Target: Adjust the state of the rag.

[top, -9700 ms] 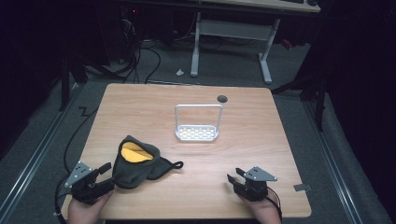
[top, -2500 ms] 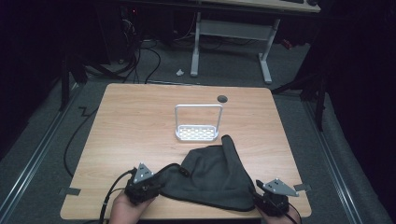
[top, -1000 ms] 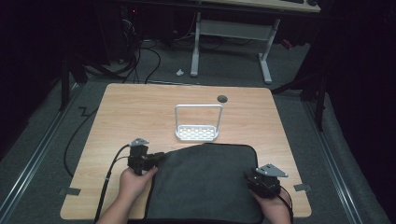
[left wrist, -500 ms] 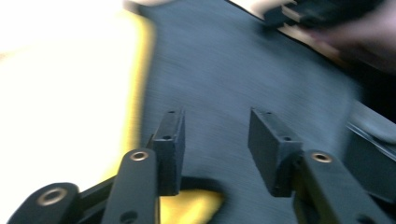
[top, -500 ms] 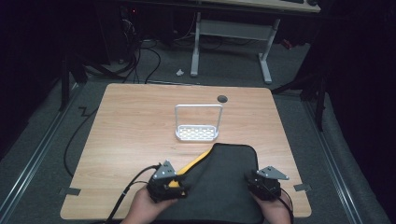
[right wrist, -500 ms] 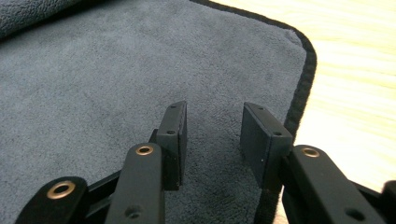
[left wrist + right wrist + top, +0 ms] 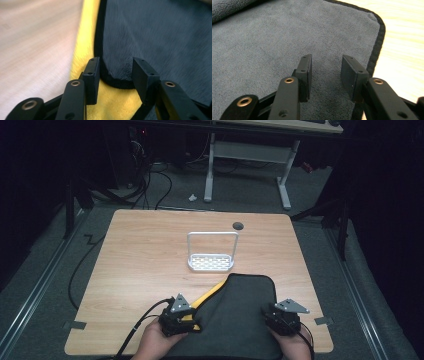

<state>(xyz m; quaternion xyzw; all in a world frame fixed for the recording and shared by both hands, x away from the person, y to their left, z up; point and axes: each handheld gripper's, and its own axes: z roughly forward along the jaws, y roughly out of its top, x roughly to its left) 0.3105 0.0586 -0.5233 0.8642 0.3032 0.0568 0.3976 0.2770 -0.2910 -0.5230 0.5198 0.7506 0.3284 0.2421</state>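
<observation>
At the table's near left, the left gripper [image 7: 187,317] stands with jaws apart astride the folded grey-and-yellow towel [image 7: 235,315]'s black-bound corner, gripping nothing; square that corner over the yellow layer before pinching; the right gripper [image 7: 274,316], likewise parted and empty, should steady the right edge.

The wooden table [image 7: 140,270] has a small round hole [image 7: 238,226] near its far edge. A little white rack [image 7: 211,252] stands in the middle. A dark cloth [image 7: 235,317] with a yellow underside lies flat at the near edge.
</observation>
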